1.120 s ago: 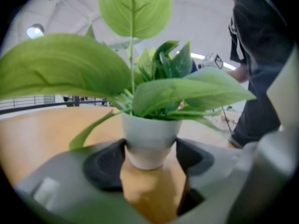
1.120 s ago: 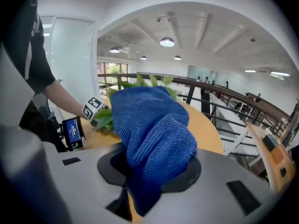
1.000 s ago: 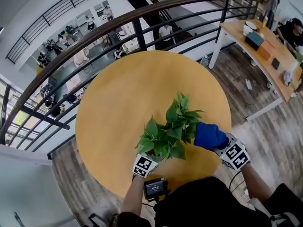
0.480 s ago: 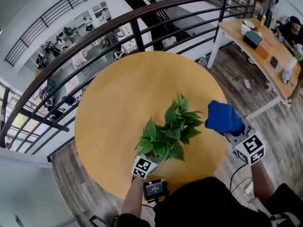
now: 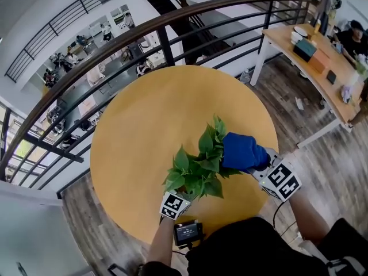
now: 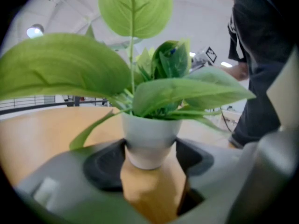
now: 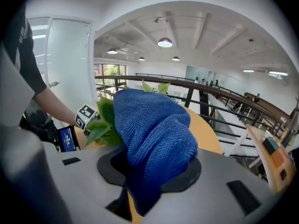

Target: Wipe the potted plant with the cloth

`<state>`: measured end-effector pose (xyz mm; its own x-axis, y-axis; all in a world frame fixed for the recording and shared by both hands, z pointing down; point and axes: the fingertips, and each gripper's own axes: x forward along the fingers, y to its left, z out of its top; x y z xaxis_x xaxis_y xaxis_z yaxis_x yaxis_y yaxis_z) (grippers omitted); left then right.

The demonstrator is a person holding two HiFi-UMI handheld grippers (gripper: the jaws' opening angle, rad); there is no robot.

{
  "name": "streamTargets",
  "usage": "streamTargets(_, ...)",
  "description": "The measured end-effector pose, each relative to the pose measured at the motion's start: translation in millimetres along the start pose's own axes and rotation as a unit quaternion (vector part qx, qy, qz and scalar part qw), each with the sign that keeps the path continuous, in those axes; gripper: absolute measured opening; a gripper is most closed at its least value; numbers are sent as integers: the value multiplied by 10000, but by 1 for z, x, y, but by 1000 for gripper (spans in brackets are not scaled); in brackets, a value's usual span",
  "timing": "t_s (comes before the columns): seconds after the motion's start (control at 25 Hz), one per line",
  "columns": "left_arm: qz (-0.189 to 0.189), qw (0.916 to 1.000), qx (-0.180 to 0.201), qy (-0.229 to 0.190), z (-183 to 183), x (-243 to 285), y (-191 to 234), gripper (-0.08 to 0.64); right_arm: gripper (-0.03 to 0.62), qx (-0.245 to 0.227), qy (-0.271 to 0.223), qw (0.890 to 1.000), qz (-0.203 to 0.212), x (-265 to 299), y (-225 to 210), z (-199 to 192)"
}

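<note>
The potted plant [image 5: 198,167] stands on the near part of the round yellow table [image 5: 155,114], its broad green leaves over a white pot [image 6: 150,141]. My left gripper [image 5: 183,194] comes in from the near side, and its pads press both sides of the pot. My right gripper [image 5: 257,164] is shut on a bunched blue cloth [image 5: 241,151]. The cloth lies against the leaves on the plant's right side. In the right gripper view the blue cloth [image 7: 154,134] fills the jaws, with the plant's leaves [image 7: 105,125] just behind it on the left.
A dark railing [image 5: 138,36] curves round the far side of the table, with an open atrium below it. A long wooden desk [image 5: 322,68] with several items stands at the far right. A small screen device [image 5: 188,232] sits by the left wrist.
The right gripper swung the blue cloth up and out to the right, away from the plant, then brought it back left onto the right-hand leaves. The left gripper and pot stayed put.
</note>
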<state>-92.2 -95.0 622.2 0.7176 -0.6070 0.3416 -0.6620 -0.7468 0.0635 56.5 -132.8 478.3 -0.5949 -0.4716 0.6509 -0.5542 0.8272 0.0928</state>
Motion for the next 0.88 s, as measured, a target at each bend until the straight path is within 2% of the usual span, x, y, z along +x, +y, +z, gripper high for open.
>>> streamTargets(0.12, 7, 10000, -3, 4, 1, -1, 1, 333, 135, 60, 499, 9987, 60, 0, 2, -41)
streamTargets(0.28, -3, 10000, -46, 18, 2, -2, -2, 331, 135, 90, 1237, 9921, -181, -7, -13, -98)
streamTargets(0.36, -11, 10000, -44, 4, 1, -2, -5, 333, 135, 201, 1350, 9896, -460, -14, -33, -111)
streamTargets(0.4, -5, 10000, -29, -11, 0, -2, -4, 331, 135, 290, 1253, 9897, -630, -18, -46, -109)
streamTargets(0.52, 20, 10000, 58, -60, 1, 0, 2, 333, 135, 370, 433, 9918, -1144, -35, -90, -60)
streamTargets(0.6, 5, 10000, 44, -47, 5, 1, 3, 333, 135, 178, -259, 9906, -1331, -49, -107, -9)
streamTargets(0.68, -4, 10000, 3, -10, 6, 1, 1, 333, 135, -149, -794, 9879, -1326, -54, -107, 39)
streamTargets(0.76, 10, 10000, 1, 11, 5, 0, 0, 333, 135, -610, -960, 9864, -1186, -43, -93, 70)
streamTargets(0.88, 20, 10000, -11, 18, 4, 0, 1, 333, 135, -1541, -622, 9819, -907, 0, -68, 78)
